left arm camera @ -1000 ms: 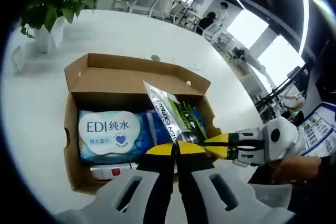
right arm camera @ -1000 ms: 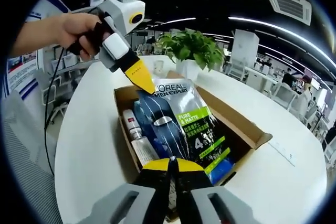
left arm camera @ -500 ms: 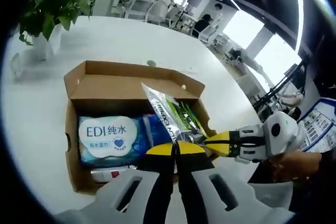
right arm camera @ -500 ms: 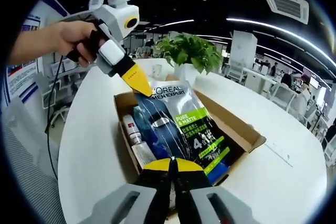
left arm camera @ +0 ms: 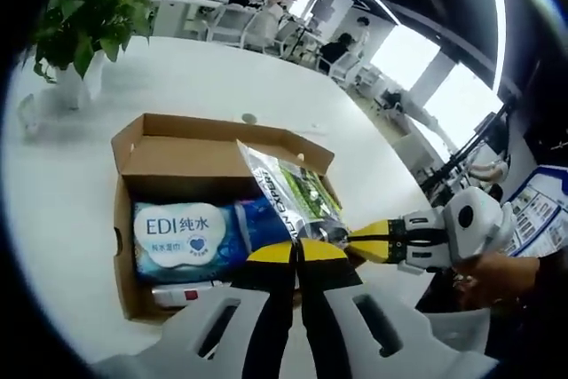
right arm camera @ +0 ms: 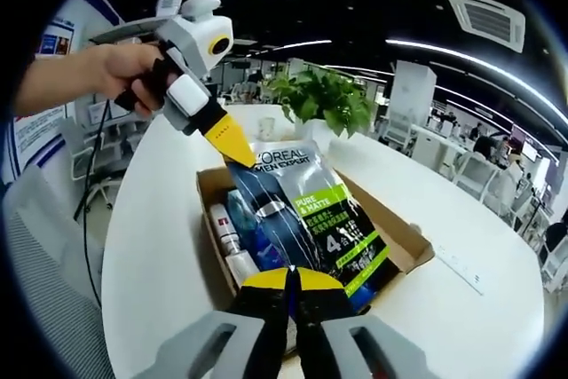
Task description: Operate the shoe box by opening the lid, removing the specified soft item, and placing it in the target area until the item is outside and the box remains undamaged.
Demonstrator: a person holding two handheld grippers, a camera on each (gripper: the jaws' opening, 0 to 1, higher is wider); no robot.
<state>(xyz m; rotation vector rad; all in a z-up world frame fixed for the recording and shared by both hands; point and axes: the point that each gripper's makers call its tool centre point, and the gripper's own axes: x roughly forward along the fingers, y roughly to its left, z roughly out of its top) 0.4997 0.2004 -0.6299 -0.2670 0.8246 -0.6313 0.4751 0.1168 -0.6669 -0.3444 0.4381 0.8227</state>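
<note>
At centre frame, the pouch (right arm camera: 306,215) is held above the open shoe box (left arm camera: 133,210), clamped at opposite ends by the left gripper (left arm camera: 296,250) and right gripper (right arm camera: 289,277). If the 2 are pulled apart or one slips, the pouch could be torn or dropped back inside.

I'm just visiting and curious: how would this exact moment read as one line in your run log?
phase: lifting item out | left gripper: shut on pouch | right gripper: shut on pouch | pouch: above open shoe box | wipes pack: inside box
</note>
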